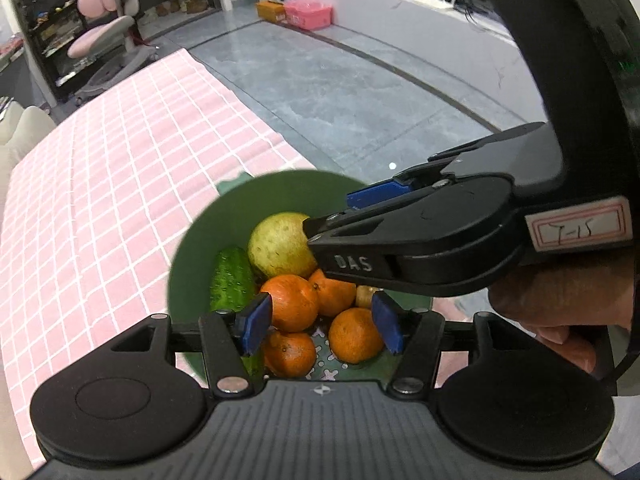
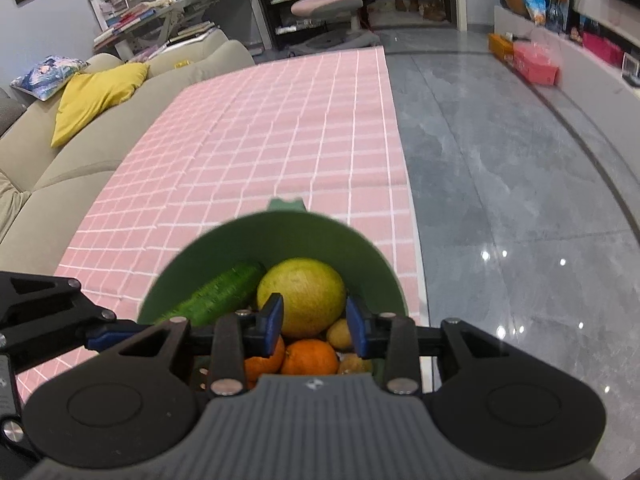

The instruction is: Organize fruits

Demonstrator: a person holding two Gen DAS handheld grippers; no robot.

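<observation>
A green bowl [image 1: 200, 240] sits at the near edge of the pink checked tablecloth [image 1: 120, 160]. It holds a yellow-green pear [image 1: 276, 244], a cucumber [image 1: 232, 280], several oranges [image 1: 292, 304] and small brown fruits [image 1: 366, 295]. My left gripper [image 1: 322, 328] is open above the oranges, touching none. My right gripper [image 2: 316, 326] is open over the bowl [image 2: 360, 248], its pads either side of the pear [image 2: 302, 296], not closed on it. The cucumber [image 2: 216, 294] and an orange [image 2: 310, 358] show below. The right gripper's body [image 1: 420, 248] reaches in from the right in the left wrist view.
The tablecloth [image 2: 260, 140] stretches far ahead of the bowl. A beige sofa [image 2: 60, 152] with a yellow cushion [image 2: 92, 96] runs along its left side. Grey glossy floor [image 2: 520, 180] lies to the right. A pink chair [image 2: 332, 0] stands beyond the table's far end.
</observation>
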